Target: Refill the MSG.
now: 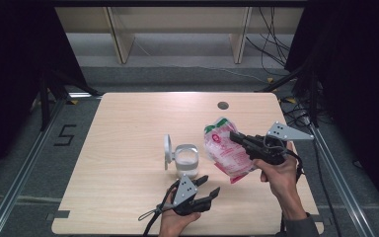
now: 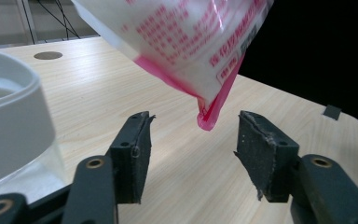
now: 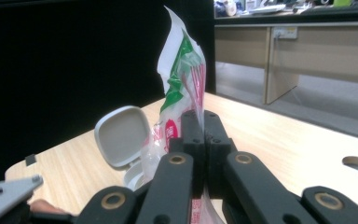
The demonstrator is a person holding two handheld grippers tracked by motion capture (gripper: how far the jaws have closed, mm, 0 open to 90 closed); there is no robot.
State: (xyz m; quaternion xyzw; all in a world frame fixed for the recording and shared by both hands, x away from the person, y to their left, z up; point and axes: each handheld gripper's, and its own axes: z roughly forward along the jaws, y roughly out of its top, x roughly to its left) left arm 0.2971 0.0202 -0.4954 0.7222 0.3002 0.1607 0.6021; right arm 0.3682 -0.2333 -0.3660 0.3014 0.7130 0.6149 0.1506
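A pink and white plastic bag (image 1: 225, 152) with a green top hangs above the table, and my right gripper (image 1: 236, 137) is shut on it; in the right gripper view the jaws pinch the bag (image 3: 179, 88) flat. My left gripper (image 1: 208, 186) is open near the front edge, below the bag. In the left gripper view the bag's pink lower corner (image 2: 212, 114) hangs just beyond the gap, touching neither pad (image 2: 139, 149). A white container (image 1: 186, 160) with its hinged lid (image 1: 168, 150) flipped open stands left of the bag; its lid (image 3: 121, 135) shows behind the bag in the right gripper view.
The wooden table (image 1: 128, 128) has a round cable hole (image 1: 222, 105) near its far edge. Black curtains flank both sides, and cables lie on the floor at the far right. Wooden furniture legs stand beyond the table.
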